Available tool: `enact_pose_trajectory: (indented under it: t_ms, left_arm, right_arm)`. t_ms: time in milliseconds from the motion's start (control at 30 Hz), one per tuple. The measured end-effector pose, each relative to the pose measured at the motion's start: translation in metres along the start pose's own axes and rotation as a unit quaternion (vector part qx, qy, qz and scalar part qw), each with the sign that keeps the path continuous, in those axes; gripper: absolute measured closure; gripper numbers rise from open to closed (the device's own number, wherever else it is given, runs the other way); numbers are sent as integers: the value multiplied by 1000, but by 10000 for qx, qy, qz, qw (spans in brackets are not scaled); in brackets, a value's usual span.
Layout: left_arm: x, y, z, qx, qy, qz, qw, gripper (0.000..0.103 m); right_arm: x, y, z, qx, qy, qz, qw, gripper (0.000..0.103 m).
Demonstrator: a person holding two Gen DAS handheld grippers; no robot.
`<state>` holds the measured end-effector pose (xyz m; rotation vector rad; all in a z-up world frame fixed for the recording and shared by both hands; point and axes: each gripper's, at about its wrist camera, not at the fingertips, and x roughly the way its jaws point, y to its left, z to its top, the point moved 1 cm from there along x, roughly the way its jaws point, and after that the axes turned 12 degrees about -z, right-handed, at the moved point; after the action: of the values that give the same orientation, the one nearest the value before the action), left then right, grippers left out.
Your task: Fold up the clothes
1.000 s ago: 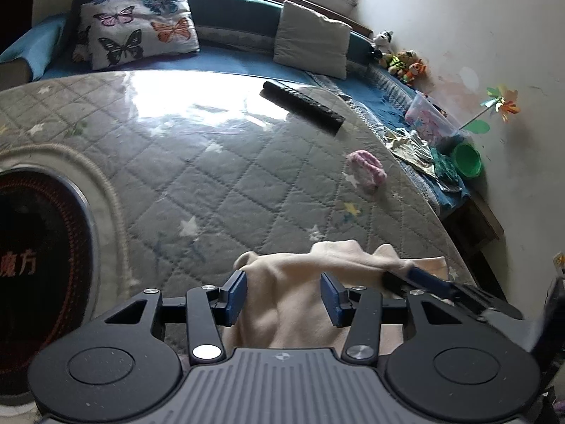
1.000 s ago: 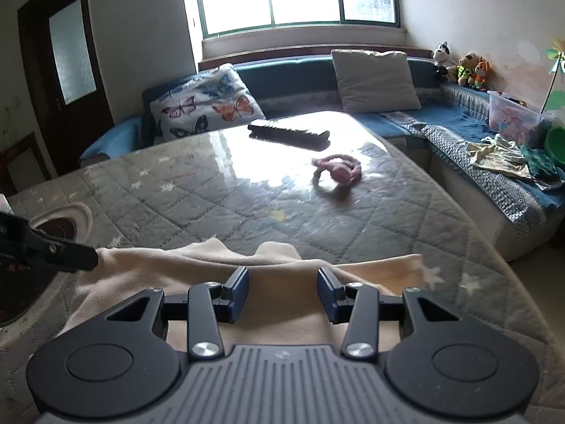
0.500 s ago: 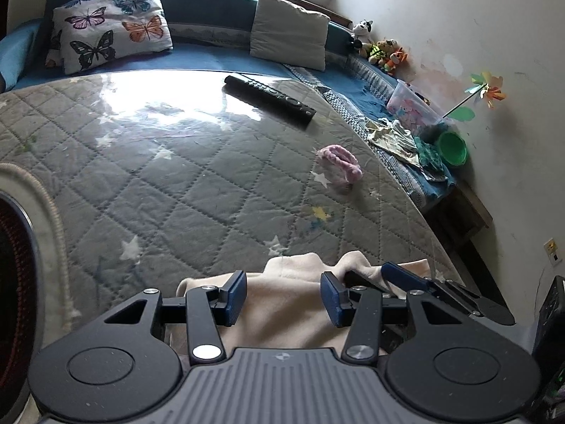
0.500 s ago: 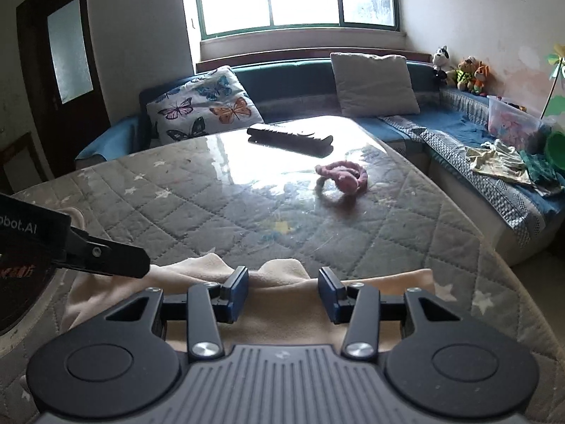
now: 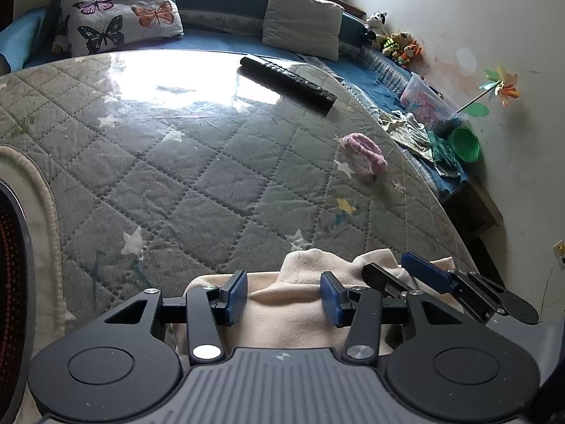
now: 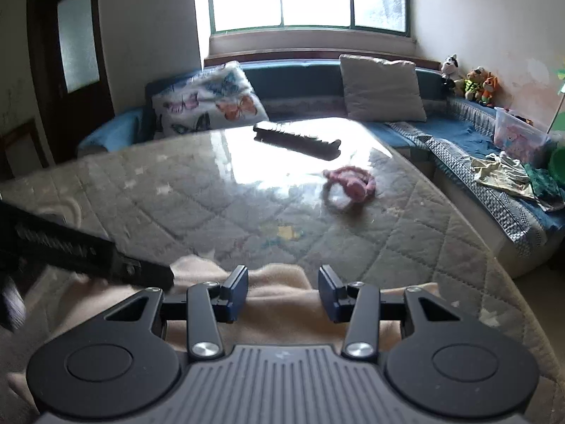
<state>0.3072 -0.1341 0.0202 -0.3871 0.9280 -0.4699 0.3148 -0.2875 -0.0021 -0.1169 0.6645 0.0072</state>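
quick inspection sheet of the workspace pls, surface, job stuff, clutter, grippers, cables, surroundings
surface: grey quilted table cover with star prints under a glossy clear sheet, window glare at the far end
job's things: cream garment lying bunched at the near edge, under both grippers
clutter: black remote at the far end; pink fuzzy item toward the right edge
grippers: left gripper and right gripper both have jaws apart over the garment, pads not pressing on it
cables: nothing seen
surroundings: blue sofa with butterfly pillow, grey pillow, plush toys, loose clothes; window behind
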Motion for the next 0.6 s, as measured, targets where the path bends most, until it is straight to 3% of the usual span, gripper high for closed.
enact_pose_trajectory:
  t_ms: [100,267,400,600]
  left_arm:
    - [-4,3,1,-58,-39,-30,10000,54]
    - [-12,9,3,-94,-143,57,9998,53]
    - [-18,12,1,-127,-175,66,9997,53]
    - [-35,15,-2,-146,-284,35,9995,52]
  right_arm:
    - [1,4,1,-149,-20,-82,9999,58]
    - [-12,5,7,-85,-184,135,9997,58]
    - [-5,20,6,-413,-14,85,9991,58]
    - [-4,18,8,-256,-163,99,9995,56]
